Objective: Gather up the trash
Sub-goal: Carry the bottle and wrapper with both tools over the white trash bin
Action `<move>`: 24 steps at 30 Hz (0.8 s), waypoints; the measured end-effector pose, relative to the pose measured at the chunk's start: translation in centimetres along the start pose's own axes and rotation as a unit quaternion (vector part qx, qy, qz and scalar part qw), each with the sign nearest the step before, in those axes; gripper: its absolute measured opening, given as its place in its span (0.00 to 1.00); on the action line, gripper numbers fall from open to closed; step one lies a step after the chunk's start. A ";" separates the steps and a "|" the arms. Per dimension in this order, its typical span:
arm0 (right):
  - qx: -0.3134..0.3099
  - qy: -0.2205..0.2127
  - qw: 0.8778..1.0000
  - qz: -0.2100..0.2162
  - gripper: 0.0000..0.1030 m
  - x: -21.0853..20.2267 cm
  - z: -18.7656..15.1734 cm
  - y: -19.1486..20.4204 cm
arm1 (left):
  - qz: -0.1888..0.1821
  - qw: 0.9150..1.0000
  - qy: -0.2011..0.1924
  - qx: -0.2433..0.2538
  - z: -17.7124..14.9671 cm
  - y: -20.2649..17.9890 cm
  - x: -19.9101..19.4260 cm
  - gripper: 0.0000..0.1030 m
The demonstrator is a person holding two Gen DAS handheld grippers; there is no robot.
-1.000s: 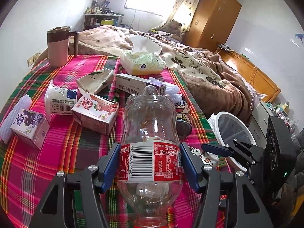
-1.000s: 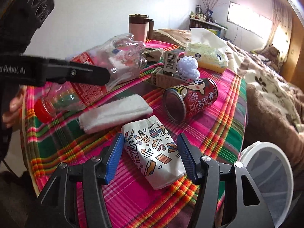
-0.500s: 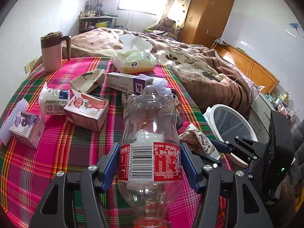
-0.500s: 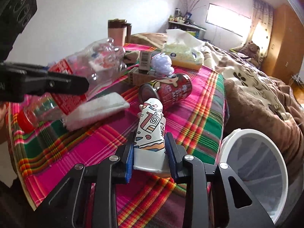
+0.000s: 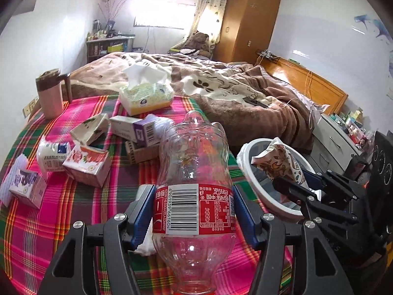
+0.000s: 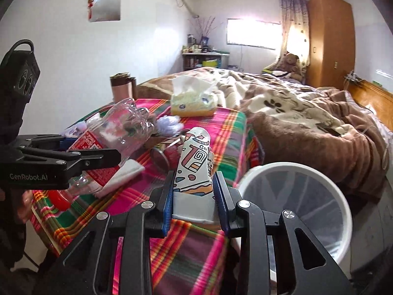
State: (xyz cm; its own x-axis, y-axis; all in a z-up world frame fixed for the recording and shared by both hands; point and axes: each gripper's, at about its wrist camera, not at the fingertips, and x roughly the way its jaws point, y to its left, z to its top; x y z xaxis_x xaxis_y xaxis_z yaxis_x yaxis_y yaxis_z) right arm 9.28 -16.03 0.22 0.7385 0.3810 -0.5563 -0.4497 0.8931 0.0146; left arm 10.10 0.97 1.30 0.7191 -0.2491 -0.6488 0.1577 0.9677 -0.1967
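Note:
A clear plastic cola bottle point(image 5: 194, 172) with a red label is clamped base-forward in my left gripper point(image 5: 194, 204), above the plaid tablecloth point(image 5: 49, 221). In the right wrist view the same bottle point(image 6: 118, 127) hangs at the left, its red cap towards a person's hand. My right gripper point(image 6: 195, 196) is shut on a crumpled patterned paper packet point(image 6: 194, 167), held off the table beside the white trash bin point(image 6: 282, 166). From the left wrist view the packet point(image 5: 277, 162) sits over the bin's rim point(image 5: 242, 154), with the right gripper point(image 5: 302, 184) behind it.
Several cartons point(image 5: 86, 167), a purple-ended box point(image 5: 132, 130), a tissue box point(image 5: 145, 95) and a pink mug point(image 5: 50, 95) stand on the table. A red can point(image 6: 167, 154) and a white cloth point(image 6: 125, 172) lie near its edge. A bed with a brown blanket point(image 6: 307, 127) lies beyond.
My right gripper closed on the patterned packet, lifted it off the table and carried it right, to the bin. My left gripper rose and drifted with the bottle still held.

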 end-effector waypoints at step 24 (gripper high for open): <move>0.142 0.034 0.981 -0.128 0.31 -0.5 -2.7 -9.4 | -0.070 0.994 0.011 0.082 3.2 -11.4 5.8 0.60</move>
State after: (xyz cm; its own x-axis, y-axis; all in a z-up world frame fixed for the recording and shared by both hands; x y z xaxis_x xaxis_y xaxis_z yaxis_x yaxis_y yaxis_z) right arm 11.82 -25.27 -1.85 0.7689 0.1278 -0.6265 -0.0896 0.9917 0.0923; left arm 14.69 -11.35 2.15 0.6681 -0.3800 -0.6397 0.3640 0.9168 -0.1644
